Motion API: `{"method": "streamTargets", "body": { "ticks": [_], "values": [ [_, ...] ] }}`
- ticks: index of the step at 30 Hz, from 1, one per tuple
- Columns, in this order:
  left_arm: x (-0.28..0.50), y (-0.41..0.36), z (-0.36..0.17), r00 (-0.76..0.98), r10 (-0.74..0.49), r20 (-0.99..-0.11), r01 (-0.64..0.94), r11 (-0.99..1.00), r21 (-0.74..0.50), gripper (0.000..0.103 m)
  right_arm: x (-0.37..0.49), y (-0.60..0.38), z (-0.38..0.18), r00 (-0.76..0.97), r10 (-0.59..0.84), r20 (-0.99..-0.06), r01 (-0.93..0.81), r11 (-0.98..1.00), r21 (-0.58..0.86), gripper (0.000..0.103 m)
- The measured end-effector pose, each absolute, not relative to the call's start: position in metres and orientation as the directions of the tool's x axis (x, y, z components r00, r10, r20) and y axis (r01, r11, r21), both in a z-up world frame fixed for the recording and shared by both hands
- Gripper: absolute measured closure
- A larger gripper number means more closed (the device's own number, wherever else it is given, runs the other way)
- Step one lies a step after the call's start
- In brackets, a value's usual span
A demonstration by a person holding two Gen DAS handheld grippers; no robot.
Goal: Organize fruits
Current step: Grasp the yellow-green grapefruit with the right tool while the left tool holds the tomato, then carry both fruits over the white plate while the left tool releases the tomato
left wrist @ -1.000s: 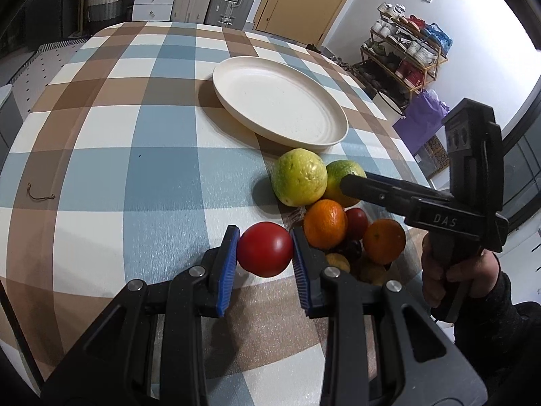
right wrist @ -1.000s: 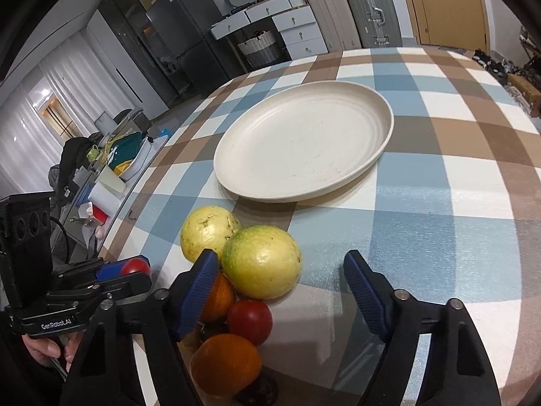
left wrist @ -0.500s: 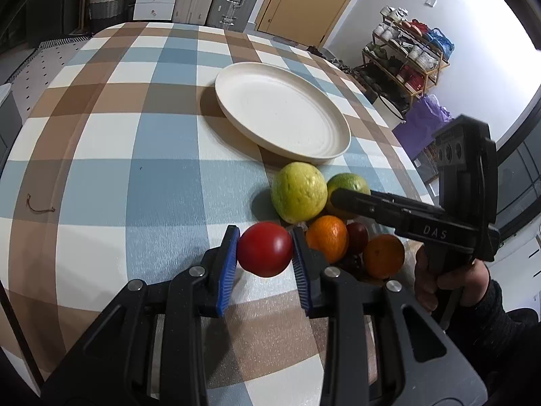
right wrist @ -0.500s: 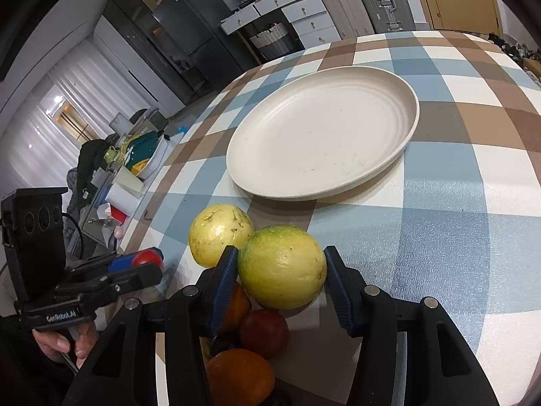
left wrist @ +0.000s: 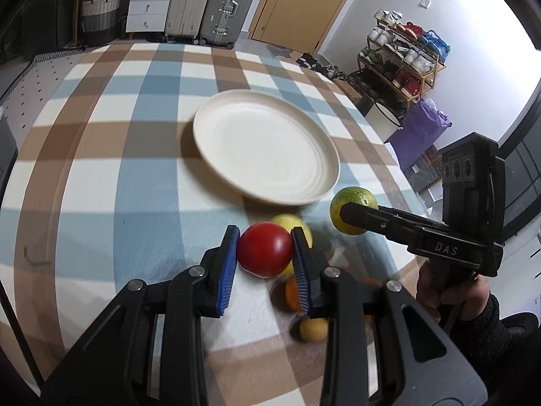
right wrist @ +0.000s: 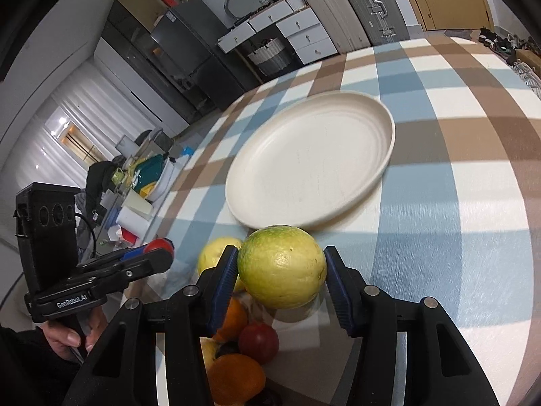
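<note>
The worktop (left wrist: pixel 101 176) is the largest thing here, covered by a cloth checked in blue, brown and white, smooth and flat. Beyond its far edge stand hard-shell suitcases (left wrist: pixel 216 3), a white set of drawers (left wrist: pixel 145 6) and a woven basket (left wrist: pixel 99 13); to the right a shoe rack (left wrist: pixel 405 57) stands against the wall.

Near the middle of the worktop lies a broad, round, cream plate (left wrist: pixel 236 169) with a shallow raised rim and a matte surface; nothing lies in it.

On the near side of the plate a small heap of fruit rests on the cloth: a yellow round fruit (right wrist: pixel 211 253), oranges (right wrist: pixel 235 375) with a dull peel, and a dark red fruit (right wrist: pixel 258 338).

The right gripper (right wrist: pixel 280 270) has its blue ribbed fingers (right wrist: pixel 223 284) clamped on a large yellow-green citrus (right wrist: pixel 282 265) with pitted skin, held just above the heap, close to the plate's near rim. The left gripper (left wrist: pixel 263 253) grips a smooth, glossy red tomato (left wrist: pixel 265 248) between its blue fingers (left wrist: pixel 226 267), lifted beside the heap with the plate ahead. A hand (left wrist: pixel 449 301) in a dark sleeve holds the right gripper's handle.
</note>
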State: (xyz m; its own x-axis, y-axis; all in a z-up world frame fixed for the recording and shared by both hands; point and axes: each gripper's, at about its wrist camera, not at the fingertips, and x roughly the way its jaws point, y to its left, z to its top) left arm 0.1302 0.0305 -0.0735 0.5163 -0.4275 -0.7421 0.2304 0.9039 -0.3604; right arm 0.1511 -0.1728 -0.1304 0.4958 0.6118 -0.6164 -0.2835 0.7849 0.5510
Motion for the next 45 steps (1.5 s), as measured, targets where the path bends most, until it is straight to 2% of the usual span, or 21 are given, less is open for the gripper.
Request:
{"method": "streamTargets", "body": {
  "ticks": [18,35,45],
  "values": [
    [0.232,0.004,-0.045,0.515,-0.443,-0.734,0.272,0.896,-0.35,0.075,0.214,-0.178,-0.092,0.52,0.613,-0.595,-0.339,0.787,0.515,0.051],
    [0.309,-0.006,-0.097,0.477,-0.448,-0.756,0.243,0.894,-0.377,0.075,0.27,-0.176,-0.115,0.517,0.572,-0.636,-0.317,0.819,0.478,0.051],
    [0.33,-0.014,-0.11,0.466,-0.442,-0.766,0.224,0.897,-0.381,0.075,0.289,-0.174,-0.129,0.519,0.552,-0.652,-0.292,0.832,0.472,0.051]
  ]
}}
